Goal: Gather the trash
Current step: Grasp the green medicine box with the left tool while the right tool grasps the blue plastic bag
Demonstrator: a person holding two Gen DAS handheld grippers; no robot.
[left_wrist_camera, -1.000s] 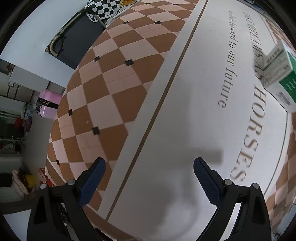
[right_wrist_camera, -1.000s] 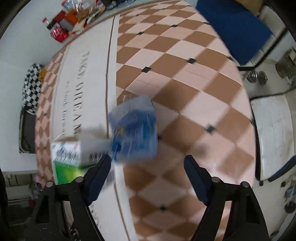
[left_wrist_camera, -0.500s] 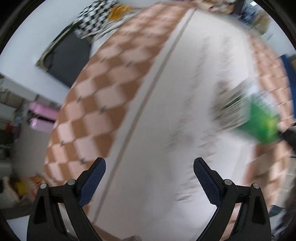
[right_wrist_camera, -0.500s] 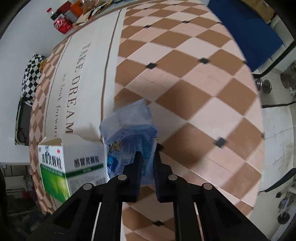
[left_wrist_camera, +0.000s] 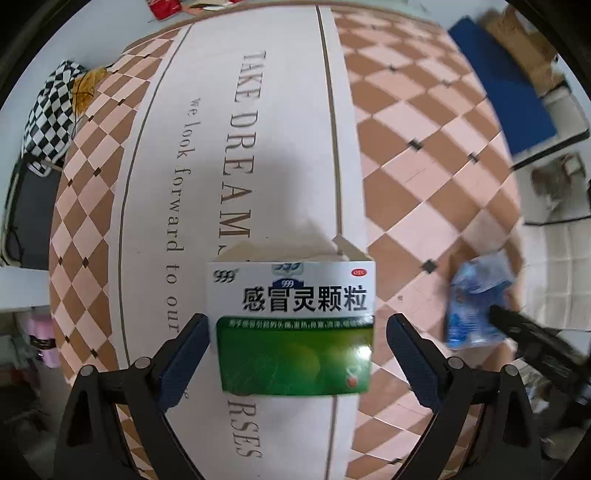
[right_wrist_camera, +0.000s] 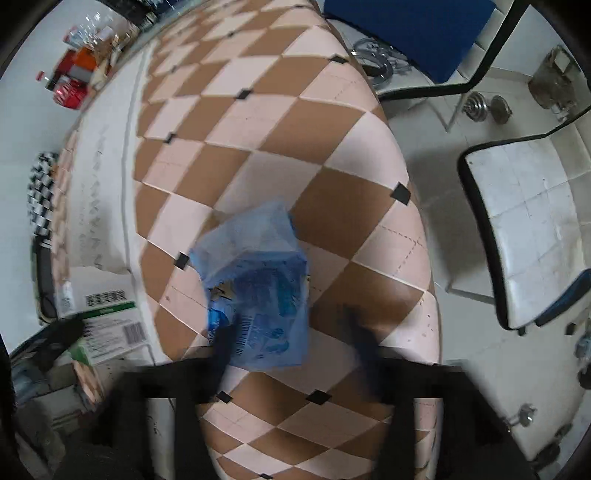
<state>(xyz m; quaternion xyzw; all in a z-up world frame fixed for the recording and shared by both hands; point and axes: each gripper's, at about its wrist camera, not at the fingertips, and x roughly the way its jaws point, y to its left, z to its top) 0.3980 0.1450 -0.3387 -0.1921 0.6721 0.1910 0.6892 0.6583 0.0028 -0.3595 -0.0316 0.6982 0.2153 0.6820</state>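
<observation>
A green-and-white medicine box (left_wrist_camera: 291, 332) with a torn-open top lies on the white lettered band of the tablecloth. My left gripper (left_wrist_camera: 295, 354) points straight down over it, open, with a finger on each side of the box and a gap at the right pad. A crumpled blue plastic packet (right_wrist_camera: 258, 291) lies on the checkered cloth near the table's edge. My right gripper (right_wrist_camera: 291, 339) is blurred and its jaws are opening. The packet sits between them against the left finger (right_wrist_camera: 225, 343), clear of the right one. The box (right_wrist_camera: 107, 325) shows at the left of the right wrist view.
The table edge (right_wrist_camera: 424, 229) curves close to the right of the packet. Beyond it stand a white-seated chair (right_wrist_camera: 524, 236) and a blue seat (right_wrist_camera: 406, 29). Red cans and bottles (right_wrist_camera: 70, 88) crowd the far end. A checkered cloth (left_wrist_camera: 55, 110) lies off the left side.
My left gripper swept across the white band to the medicine box and now straddles it. My right gripper snapped shut at the blue packet, then spread wide again. It has shifted toward the table edge.
</observation>
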